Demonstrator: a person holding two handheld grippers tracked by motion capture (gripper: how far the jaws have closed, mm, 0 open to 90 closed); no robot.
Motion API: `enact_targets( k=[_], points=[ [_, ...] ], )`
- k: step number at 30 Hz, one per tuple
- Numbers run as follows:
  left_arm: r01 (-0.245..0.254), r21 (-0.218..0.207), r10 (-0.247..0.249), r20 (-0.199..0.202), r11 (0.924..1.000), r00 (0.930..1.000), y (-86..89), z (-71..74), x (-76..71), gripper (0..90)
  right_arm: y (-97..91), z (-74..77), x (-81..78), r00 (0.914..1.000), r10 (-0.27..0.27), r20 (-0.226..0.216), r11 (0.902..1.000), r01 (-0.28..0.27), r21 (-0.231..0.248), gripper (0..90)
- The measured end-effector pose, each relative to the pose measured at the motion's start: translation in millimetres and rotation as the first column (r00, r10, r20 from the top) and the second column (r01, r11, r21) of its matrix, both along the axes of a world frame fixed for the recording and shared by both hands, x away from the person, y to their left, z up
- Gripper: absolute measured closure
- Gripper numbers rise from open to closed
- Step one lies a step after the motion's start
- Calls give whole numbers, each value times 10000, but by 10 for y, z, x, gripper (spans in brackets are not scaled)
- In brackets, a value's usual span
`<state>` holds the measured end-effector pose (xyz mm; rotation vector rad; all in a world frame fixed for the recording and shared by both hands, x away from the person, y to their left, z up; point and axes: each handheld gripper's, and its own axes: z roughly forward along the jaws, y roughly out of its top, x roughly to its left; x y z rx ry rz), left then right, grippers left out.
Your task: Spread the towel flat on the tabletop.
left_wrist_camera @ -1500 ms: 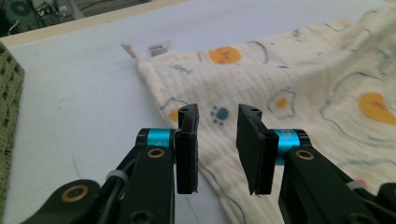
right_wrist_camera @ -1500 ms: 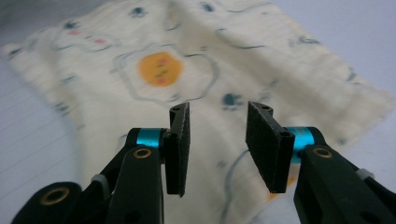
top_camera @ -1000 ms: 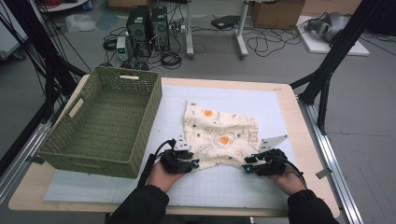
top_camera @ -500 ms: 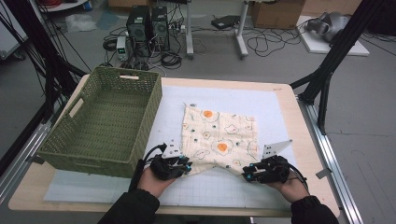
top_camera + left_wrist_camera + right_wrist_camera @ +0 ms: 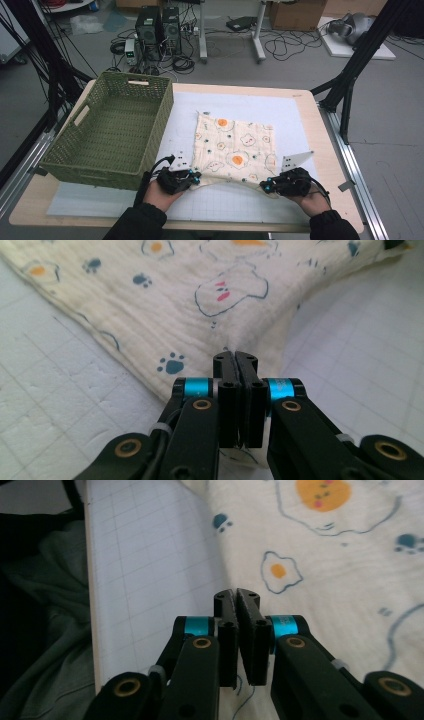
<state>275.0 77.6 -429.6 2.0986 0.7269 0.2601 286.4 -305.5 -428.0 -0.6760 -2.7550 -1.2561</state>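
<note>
A cream cloth [image 5: 232, 145] printed with fried eggs and paw prints lies spread flat on the white gridded mat [image 5: 280, 107]. My left gripper [image 5: 192, 176] pinches its near left corner, which is lifted a little; the jaws have just been closing on it. In the left gripper view the jaws [image 5: 235, 356] stand pressed together with the cloth [image 5: 200, 300] caught between them. My right gripper [image 5: 267, 186] holds the near right corner, its jaws having just closed too. The right gripper view shows the gripper [image 5: 236, 594] clamped on the cloth's edge [image 5: 325, 555].
A green woven basket [image 5: 95, 167] stands on the left of the table, its near wall close to my left hand. The wooden table edge [image 5: 325, 130] runs along the right. Black frame legs, cables and computers are on the floor behind.
The cloth was rumpled a second ago and now lies stretched out flat. Both hands drew its near corners toward the person and apart, the left one moving leftward.
</note>
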Motion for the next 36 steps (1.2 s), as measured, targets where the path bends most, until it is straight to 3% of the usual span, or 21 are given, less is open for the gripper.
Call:
enact_targets(
  k=[2, 5, 9, 11, 14, 15, 18, 21, 25, 30, 33, 36],
  points=[
    [-542, -109, 544, 189, 9985, 9983, 34, 33, 1, 822, -28, 40, -12, 9985, -371, 394, 9992, 376, -115, 799],
    [-738, -26, 738, 164, 9973, 9971, 36, 5, 12, 726, -22, 69, -26, 9956, -685, 646, 9974, 697, -161, 765],
    [-401, 179, 402, -98, 9990, 9991, -27, -77, 21, 727, 80, 25, -56, 9977, -90, 670, 9997, 104, -202, 734],
    [-238, 304, 244, -171, 9993, 9996, -53, -106, 21, 729, 123, -12, -53, 9980, 102, 632, 9989, -73, -461, 702],
    [38, 578, -21, -305, 9983, 9995, -81, -156, 20, 763, 144, -59, -56, 9983, 164, 564, 9981, -130, -599, 660],
    [28, 490, -15, -252, 9988, 9997, -80, -166, 16, 775, 149, -82, -53, 9982, 166, 583, 9977, -127, -668, 653],
    [69, 454, -56, -288, 9989, 9996, -65, -168, 18, 866, 163, -127, -63, 9982, 152, 584, 9976, -112, -678, 692],
    [70, 356, -58, -360, 9993, 9993, -48, -172, 19, 881, 164, -135, -72, 9963, 371, 774, 9972, -318, -679, 852],
    [144, 311, -131, -424, 9994, 9990, -22, -153, -11, 883, 167, -130, -90, 9963, 462, 725, 9967, -411, -695, 877],
    [243, 102, -238, -467, 9997, 9986, 30, -122, -28, 883, 163, -135, -130, 9977, 509, 442, 9981, -494, -356, 873],
    [248, -95, -249, -178, 9996, 9995, 51, -79, -60, 876, 150, -120, -141, 9985, 407, 362, 9992, -407, -8, 800],
    [103, -371, -91, 342, 9993, 9994, 75, -46, -72, 734, 106, -82, -126, 9986, 86, 521, 9987, -112, 500, 694]
  ],
)
